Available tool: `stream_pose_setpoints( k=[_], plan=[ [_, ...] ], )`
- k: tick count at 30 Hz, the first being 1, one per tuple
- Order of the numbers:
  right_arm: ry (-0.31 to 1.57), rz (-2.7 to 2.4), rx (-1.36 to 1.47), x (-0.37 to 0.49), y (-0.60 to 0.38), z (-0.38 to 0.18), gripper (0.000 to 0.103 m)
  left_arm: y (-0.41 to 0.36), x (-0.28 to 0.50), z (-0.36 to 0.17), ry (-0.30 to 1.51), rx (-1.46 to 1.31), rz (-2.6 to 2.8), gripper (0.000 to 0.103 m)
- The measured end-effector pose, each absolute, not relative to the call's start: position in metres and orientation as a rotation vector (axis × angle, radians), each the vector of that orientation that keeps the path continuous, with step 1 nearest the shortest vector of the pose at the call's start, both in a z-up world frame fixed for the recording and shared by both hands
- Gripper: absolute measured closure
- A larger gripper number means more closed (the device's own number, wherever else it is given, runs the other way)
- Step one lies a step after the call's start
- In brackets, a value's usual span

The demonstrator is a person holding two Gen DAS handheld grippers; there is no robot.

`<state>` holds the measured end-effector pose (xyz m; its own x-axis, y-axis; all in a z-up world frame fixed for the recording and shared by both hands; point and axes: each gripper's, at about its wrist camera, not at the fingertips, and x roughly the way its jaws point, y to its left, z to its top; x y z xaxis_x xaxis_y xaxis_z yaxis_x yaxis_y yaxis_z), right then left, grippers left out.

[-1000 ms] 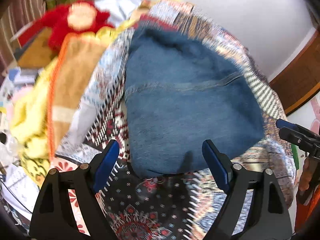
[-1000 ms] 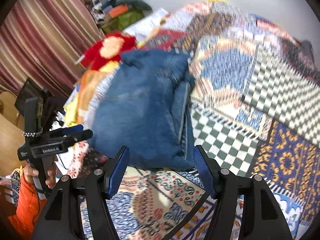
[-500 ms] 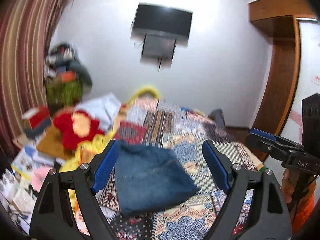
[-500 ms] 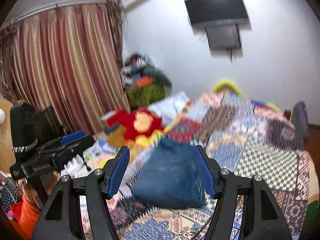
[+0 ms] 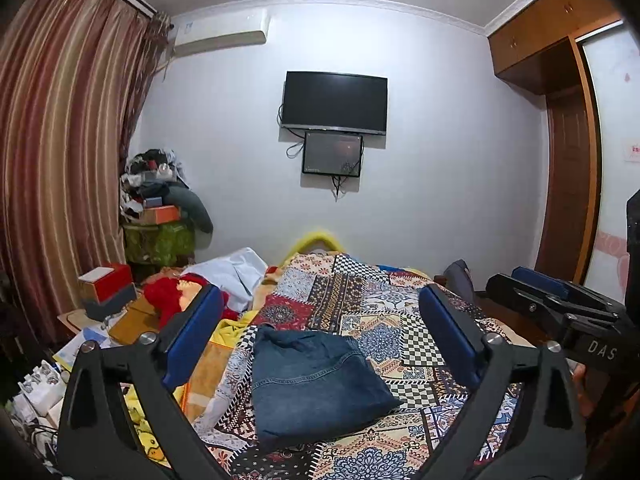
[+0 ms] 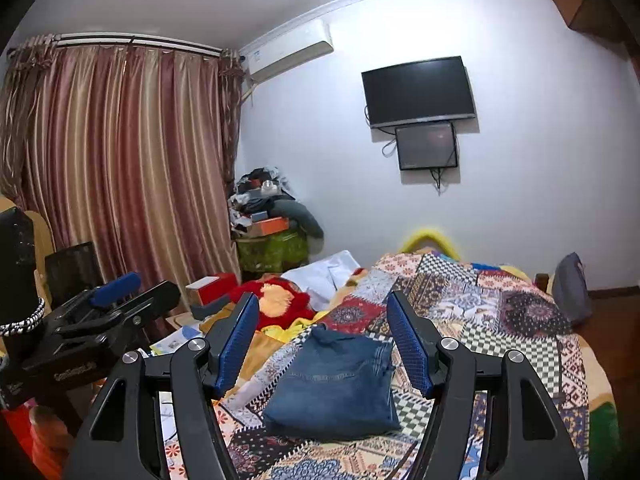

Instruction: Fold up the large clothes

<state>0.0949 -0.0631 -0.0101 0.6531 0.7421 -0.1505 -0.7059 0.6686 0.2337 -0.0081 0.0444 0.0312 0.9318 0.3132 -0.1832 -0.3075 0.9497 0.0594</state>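
The lower part of the folded jeans (image 5: 316, 384) is partly covered by the black frames of the grippers, so their near edge is hard to follow in both views. The person is almost fully hidden: only a bit of orange sleeve (image 6: 44, 436) shows at the lower left of the right wrist view, and a small piece of skin beside the gripper body at the right edge of the left wrist view. The heap in the corner (image 6: 268, 208) beyond the bed is too mixed to tell what it contains.

The left gripper (image 5: 320, 336) has its blue fingers (image 5: 196, 332) spread wide, with nothing between them; it hangs in the air and touches nothing. The right gripper (image 6: 322, 344) is also wide apart and empty, and its fingers (image 6: 408, 344) are clear of the cloth. Each gripper sees the other from the side, at the edge of its view.

The jeans lie as a thick folded packet on the patchwork bedspread (image 5: 400, 320), ahead of and below both grippers, seen through the gap between the fingers. To the left of the jeans, past the left fingers, are a red plush toy (image 6: 280, 304) and a yellow blanket (image 5: 228, 328). Far ahead, on the wall, hangs a dark television (image 5: 335, 102) with a smaller screen (image 5: 332, 154) just under it
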Motion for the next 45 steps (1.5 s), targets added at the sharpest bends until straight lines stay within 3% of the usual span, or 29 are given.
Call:
stream_pose_setpoints(
  k=[2, 4, 7, 45],
  plan=[
    [0.257, 0.811, 0.174, 0.094, -0.066, -0.012, 0.033, 0.045, -0.008, 0.029, 0.204, 0.025, 0.317, 0.001],
    [0.263, 0.787, 0.185, 0.094, -0.069, -0.015, 0.016, 0.046, -0.006, 0.028, 0.211, 0.015, 0.318, 0.0],
    [0.254, 0.743, 0.175, 0.093, -0.071, -0.018, 0.01, 0.05, -0.003, 0.026, 0.222, -0.005, 0.313, 0.0],
    [0.263, 0.709, 0.135, 0.1, -0.069, -0.022, 0.007, 0.046, 0.008, 0.014, 0.245, 0.013, 0.311, 0.0]
  ],
)
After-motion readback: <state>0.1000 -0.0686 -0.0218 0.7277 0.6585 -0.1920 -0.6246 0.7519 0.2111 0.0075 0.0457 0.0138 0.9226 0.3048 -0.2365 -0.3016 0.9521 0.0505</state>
